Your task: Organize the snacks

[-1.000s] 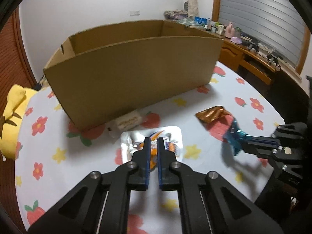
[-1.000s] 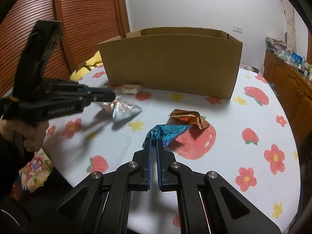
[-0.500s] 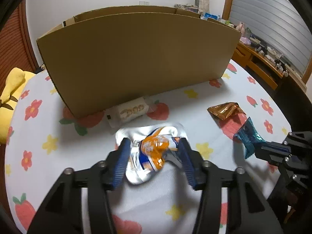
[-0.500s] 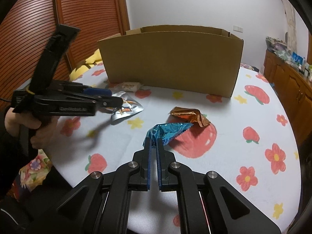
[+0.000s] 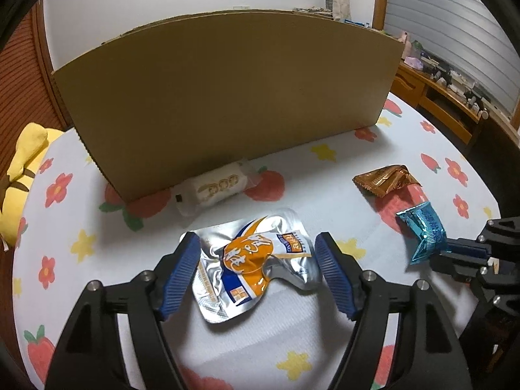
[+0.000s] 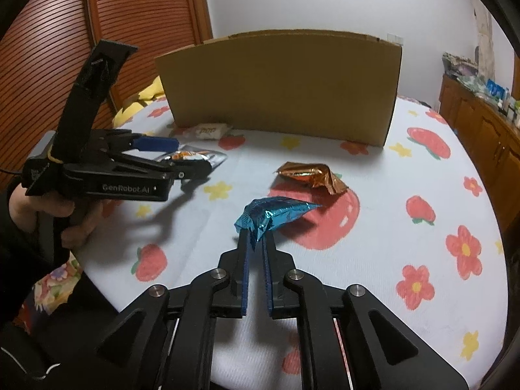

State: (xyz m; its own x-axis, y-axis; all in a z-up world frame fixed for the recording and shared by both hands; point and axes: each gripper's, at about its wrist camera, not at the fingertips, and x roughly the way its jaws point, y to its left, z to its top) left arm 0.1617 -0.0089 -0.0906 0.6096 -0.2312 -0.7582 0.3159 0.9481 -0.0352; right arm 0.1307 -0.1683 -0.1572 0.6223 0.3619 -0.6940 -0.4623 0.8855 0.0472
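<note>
A silver and orange snack pouch (image 5: 256, 263) lies on the flowered tablecloth between the wide-open fingers of my left gripper (image 5: 256, 250); it also shows in the right wrist view (image 6: 191, 157). My right gripper (image 6: 256, 237) is shut on a blue foil snack (image 6: 273, 213), held just above the table; it also shows in the left wrist view (image 5: 422, 230). An orange foil snack (image 5: 385, 180) lies beyond it. A white wrapped snack (image 5: 216, 190) lies against the cardboard box (image 5: 227, 97).
The tall open cardboard box (image 6: 282, 84) stands at the back of the round table (image 6: 390, 260). A yellow plush toy (image 5: 22, 162) sits at the left edge. A wooden cabinet (image 6: 481, 123) stands to the right.
My left gripper opened, let the silver pouch down onto the table and moved lower and closer to the box. My right gripper stayed shut on the blue snack, nearly still.
</note>
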